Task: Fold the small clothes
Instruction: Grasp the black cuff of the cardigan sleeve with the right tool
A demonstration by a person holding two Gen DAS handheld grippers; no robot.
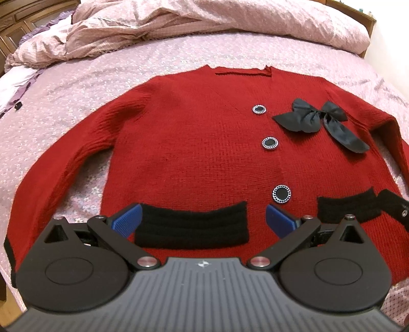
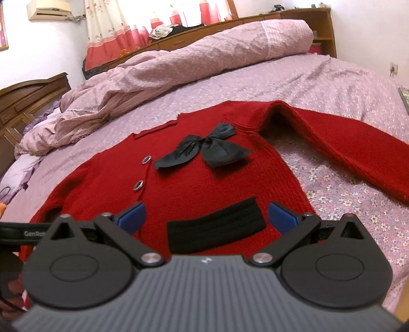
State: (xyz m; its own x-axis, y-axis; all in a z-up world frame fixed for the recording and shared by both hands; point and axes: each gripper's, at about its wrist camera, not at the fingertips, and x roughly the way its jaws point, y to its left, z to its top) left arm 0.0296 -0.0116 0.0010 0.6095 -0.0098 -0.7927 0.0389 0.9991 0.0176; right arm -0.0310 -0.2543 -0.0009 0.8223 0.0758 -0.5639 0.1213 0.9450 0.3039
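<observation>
A small red knit cardigan (image 1: pixel 194 143) lies flat, front up, on the bed, with both sleeves spread out. It has three dark buttons, a black bow (image 1: pixel 314 120) and two black pocket bands. My left gripper (image 1: pixel 203 217) is open over the hem, its blue pads on either side of the left pocket band (image 1: pixel 191 227). My right gripper (image 2: pixel 207 217) is open over the hem at the right pocket band (image 2: pixel 214 229). The cardigan (image 2: pixel 204 184) and bow (image 2: pixel 204 150) also show in the right wrist view. The right gripper's edge (image 1: pixel 393 206) shows in the left wrist view.
The bed (image 1: pixel 127 66) has a lilac flowered sheet. A bunched pink duvet (image 2: pixel 179 66) lies along the far side. A wooden headboard (image 2: pixel 33 94) and shelf stand behind, with curtains (image 2: pixel 143 23) beyond. The bed's near edge runs just below the hem.
</observation>
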